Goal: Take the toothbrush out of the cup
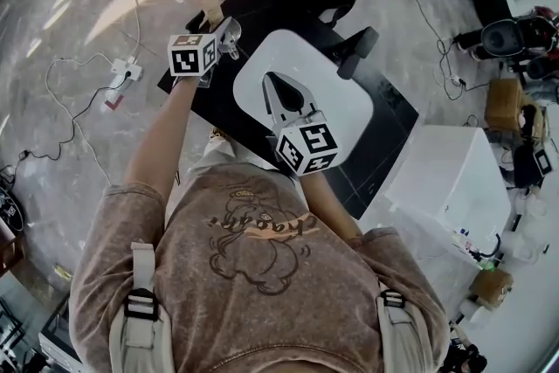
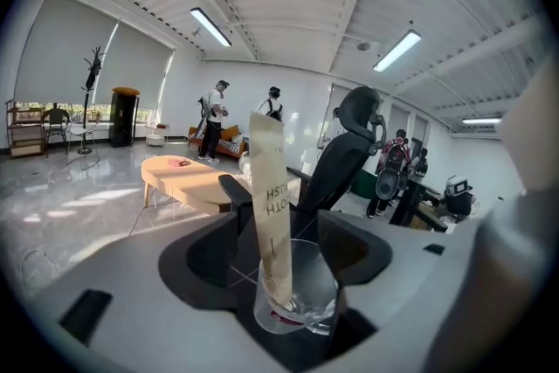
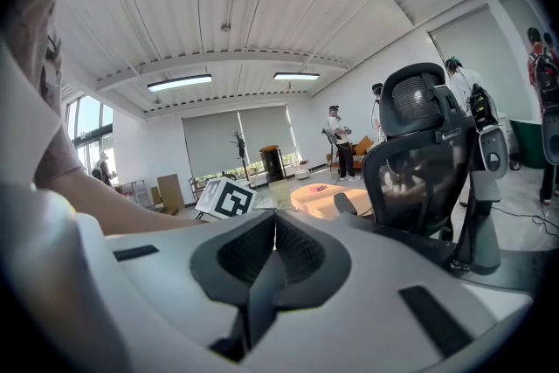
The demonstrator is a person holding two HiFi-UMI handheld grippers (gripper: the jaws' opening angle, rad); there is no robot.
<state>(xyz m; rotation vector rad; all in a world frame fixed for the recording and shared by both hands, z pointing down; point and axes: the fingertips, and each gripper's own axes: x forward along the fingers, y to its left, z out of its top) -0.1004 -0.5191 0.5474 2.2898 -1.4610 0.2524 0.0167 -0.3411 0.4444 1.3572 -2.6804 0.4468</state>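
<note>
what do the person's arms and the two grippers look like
The left gripper and the right gripper both have pale grey shells and black fingers with ribbed inner faces. Each carries a white cube printed with black square markers. The person wears a mottled brown short-sleeved t-shirt, so the forearms are bare.

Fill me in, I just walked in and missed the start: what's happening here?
A person holds a gripper in each hand. The left gripper has its jaws apart on either side of a clear cup, with a paper-wrapped toothbrush standing in it; the pads don't seem to press yet. The right gripper is shut and empty, over the white table.
</note>
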